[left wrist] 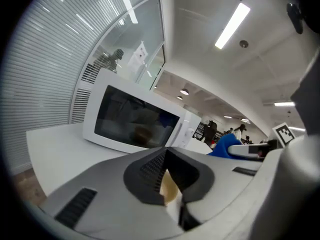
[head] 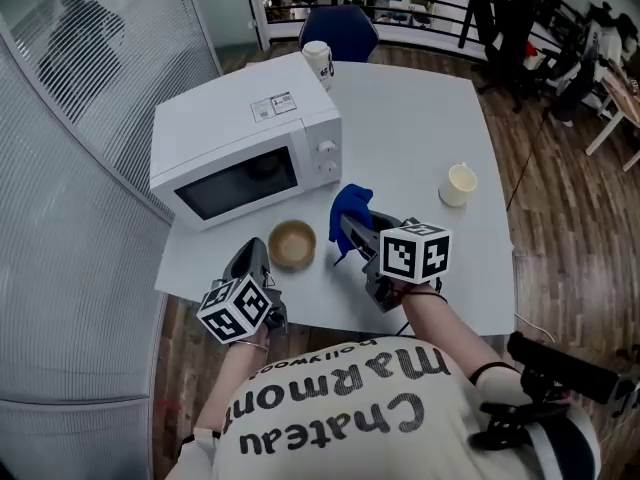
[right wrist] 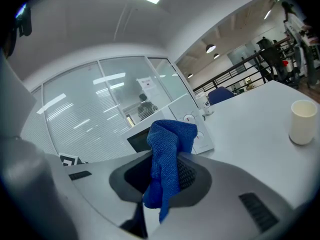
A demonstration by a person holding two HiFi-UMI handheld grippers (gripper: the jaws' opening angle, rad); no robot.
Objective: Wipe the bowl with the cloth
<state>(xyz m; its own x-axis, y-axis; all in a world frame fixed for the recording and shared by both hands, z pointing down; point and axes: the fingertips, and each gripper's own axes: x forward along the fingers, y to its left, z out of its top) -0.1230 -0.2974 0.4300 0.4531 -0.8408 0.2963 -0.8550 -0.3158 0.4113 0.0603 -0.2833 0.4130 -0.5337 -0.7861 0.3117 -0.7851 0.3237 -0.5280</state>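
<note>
While between jaws: cloth (right wrist: 167, 169), bowl (left wrist: 168, 188)

The cloth (head: 350, 208) is blue, the bowl (head: 292, 245) tan, the microwave (head: 235, 133) white.

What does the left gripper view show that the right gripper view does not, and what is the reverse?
Only the left gripper view shows the left tool shut on the rim of the tan bowl, and the whole door window of the white microwave. Only the right gripper view shows the right tool shut on the blue cloth, and the cream cup standing on the white table. Both views share the microwave, the cloth and the table.
</note>
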